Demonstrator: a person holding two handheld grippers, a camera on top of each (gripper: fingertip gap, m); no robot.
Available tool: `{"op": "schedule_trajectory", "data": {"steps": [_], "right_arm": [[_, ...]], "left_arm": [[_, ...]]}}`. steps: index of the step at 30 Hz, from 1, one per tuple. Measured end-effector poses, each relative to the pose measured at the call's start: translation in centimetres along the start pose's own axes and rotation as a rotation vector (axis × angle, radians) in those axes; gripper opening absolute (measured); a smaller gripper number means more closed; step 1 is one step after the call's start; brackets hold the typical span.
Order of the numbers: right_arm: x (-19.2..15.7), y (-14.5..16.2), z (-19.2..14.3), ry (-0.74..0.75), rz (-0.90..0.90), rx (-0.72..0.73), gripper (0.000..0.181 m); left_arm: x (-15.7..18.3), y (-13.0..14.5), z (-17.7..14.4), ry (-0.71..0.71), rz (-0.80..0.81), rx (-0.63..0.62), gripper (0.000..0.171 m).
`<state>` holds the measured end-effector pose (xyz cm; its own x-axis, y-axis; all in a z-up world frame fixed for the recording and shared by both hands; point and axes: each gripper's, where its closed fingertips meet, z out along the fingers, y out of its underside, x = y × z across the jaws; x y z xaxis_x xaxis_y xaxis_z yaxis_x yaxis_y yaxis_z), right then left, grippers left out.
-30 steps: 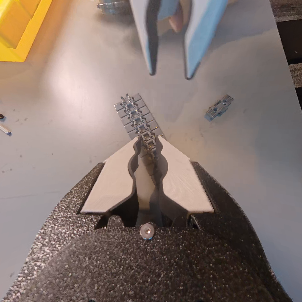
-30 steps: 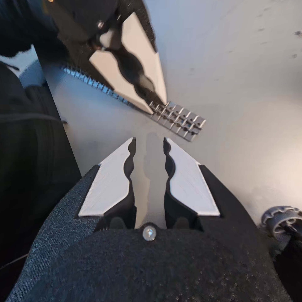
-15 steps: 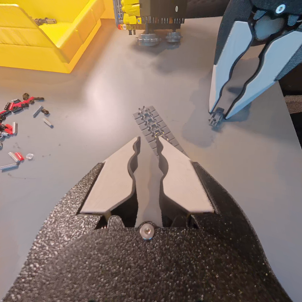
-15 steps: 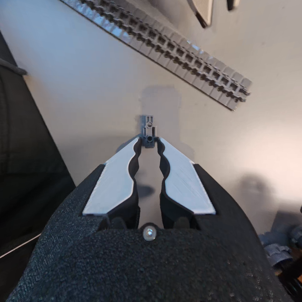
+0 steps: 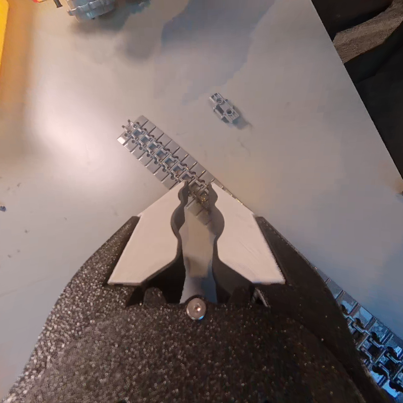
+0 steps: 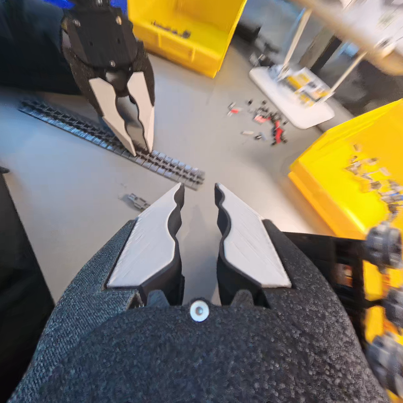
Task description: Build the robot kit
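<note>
My left gripper (image 5: 197, 185) pinches the track (image 5: 157, 152)'s rib, right gripper (image 6: 198, 185) wide and empty beside 1 loose link (image 6: 136, 201); I'd press steadily.

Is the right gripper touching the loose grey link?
Apart. The right wrist view shows the right gripper open and empty, the loose grey link lying beside its left finger.
</note>
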<state>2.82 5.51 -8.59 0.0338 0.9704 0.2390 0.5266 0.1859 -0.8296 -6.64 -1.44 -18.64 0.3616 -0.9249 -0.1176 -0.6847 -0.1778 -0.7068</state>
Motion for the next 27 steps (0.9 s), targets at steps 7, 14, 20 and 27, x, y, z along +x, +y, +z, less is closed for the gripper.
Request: {"op": "schedule_trajectory", "data": {"steps": [7, 14, 20, 27], "right_arm": [[8.2, -1.0, -6.9, 0.339, -0.094, 0.023, 0.044], [13.5, 3.0, -6.3, 0.262, -0.115, -0.172, 0.066], [13.6, 4.8, -3.3, 0.04, -0.178, -0.393, 0.051], [12.0, 3.3, -2.9, -0.035, -0.23, -0.362, 0.023]], "left_arm": [[-1.5, -1.5, 0.6, -0.006, 0.065, 0.069, 0.015], [-4.8, -2.6, -2.8, -0.164, -0.068, 0.234, 0.02], [-5.6, -2.1, -3.7, -0.205, -0.146, 0.274, 0.02], [-4.9, -2.0, -3.8, -0.185, -0.164, 0.291, 0.019]]}}
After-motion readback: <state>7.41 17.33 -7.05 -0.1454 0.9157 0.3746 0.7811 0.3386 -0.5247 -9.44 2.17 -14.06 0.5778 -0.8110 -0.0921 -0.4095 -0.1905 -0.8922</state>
